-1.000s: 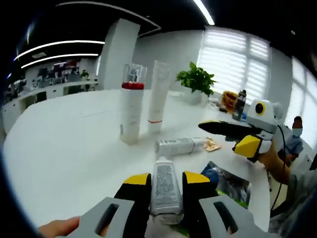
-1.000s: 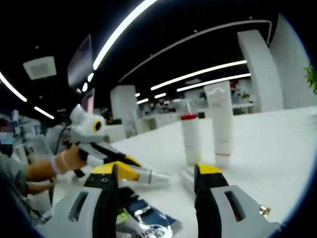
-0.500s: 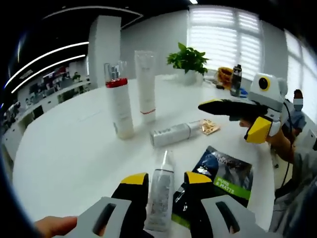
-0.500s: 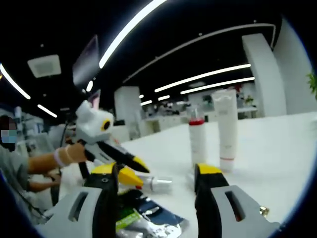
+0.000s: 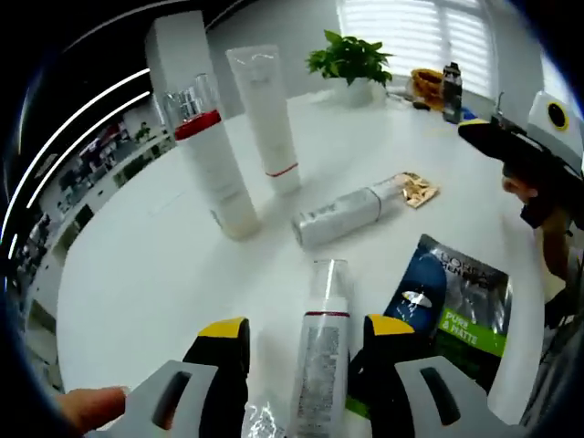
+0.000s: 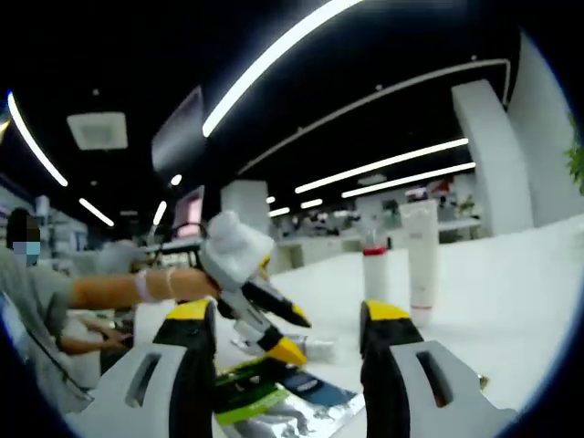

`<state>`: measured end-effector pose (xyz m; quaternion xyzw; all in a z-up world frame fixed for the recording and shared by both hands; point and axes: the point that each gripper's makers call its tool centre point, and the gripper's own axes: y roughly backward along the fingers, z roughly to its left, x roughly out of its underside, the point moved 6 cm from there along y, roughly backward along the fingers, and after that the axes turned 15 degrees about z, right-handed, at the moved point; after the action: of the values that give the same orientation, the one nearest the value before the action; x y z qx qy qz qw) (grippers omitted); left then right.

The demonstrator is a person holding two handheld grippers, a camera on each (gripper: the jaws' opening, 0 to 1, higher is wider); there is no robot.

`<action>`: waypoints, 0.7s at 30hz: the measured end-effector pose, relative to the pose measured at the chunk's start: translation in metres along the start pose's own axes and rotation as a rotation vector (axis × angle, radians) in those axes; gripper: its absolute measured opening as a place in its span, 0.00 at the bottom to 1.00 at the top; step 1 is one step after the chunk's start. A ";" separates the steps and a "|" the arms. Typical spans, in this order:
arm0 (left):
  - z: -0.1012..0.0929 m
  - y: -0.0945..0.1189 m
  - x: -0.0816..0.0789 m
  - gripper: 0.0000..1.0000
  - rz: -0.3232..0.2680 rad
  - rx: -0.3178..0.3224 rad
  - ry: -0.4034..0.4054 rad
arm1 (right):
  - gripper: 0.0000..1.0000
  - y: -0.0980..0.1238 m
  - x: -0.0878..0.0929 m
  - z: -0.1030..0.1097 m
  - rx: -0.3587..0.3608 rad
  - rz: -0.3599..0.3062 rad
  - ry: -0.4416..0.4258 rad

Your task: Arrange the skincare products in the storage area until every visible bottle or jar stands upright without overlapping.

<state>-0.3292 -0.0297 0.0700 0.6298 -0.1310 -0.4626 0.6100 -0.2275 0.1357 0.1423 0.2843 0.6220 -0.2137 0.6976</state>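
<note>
Partly done: red-capped bottle (image 5: 212, 164) and white tube (image 5: 266, 114) upright; silver bottle (image 5: 342, 215) lying flat; left gripper (image 5: 305, 342) clamping clear-capped bottle (image 5: 320, 356); right gripper (image 6: 286, 321) spread, empty.

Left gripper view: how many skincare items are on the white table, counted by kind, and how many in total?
Bottles: 3 (upright red-banded white bottle, silver bottle lying on its side, clear-capped bottle between the left gripper jaws)
Tubes: 1 (upright white tube with red stripe)
Sachets: 2 (dark blue-green packet, small gold sachet)
Total: 6
</note>
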 end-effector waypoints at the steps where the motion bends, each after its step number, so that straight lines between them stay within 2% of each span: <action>1: -0.001 0.002 -0.002 0.45 0.003 0.004 -0.009 | 0.62 0.006 -0.002 0.000 0.007 -0.020 0.005; 5: -0.005 0.003 -0.003 0.41 0.050 0.007 -0.053 | 0.59 0.020 -0.004 0.000 0.000 -0.061 -0.007; 8: -0.006 0.005 -0.002 0.40 0.121 0.017 -0.073 | 0.59 0.025 0.001 0.001 -0.011 -0.064 -0.024; 11: -0.007 0.004 -0.003 0.36 0.189 0.066 -0.053 | 0.59 0.029 0.009 0.001 -0.015 -0.068 -0.042; 13: -0.017 0.003 -0.001 0.29 0.233 0.120 -0.038 | 0.59 0.030 0.013 0.001 -0.027 -0.072 -0.063; 15: -0.019 0.003 -0.001 0.26 0.258 0.142 -0.032 | 0.58 0.032 0.015 -0.001 -0.033 -0.076 -0.079; 21: -0.028 0.000 -0.003 0.22 0.346 0.190 -0.046 | 0.58 0.034 0.017 -0.001 -0.039 -0.079 -0.088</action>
<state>-0.3094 -0.0095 0.0666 0.6419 -0.2944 -0.3510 0.6149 -0.2039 0.1633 0.1300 0.2363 0.6056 -0.2411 0.7206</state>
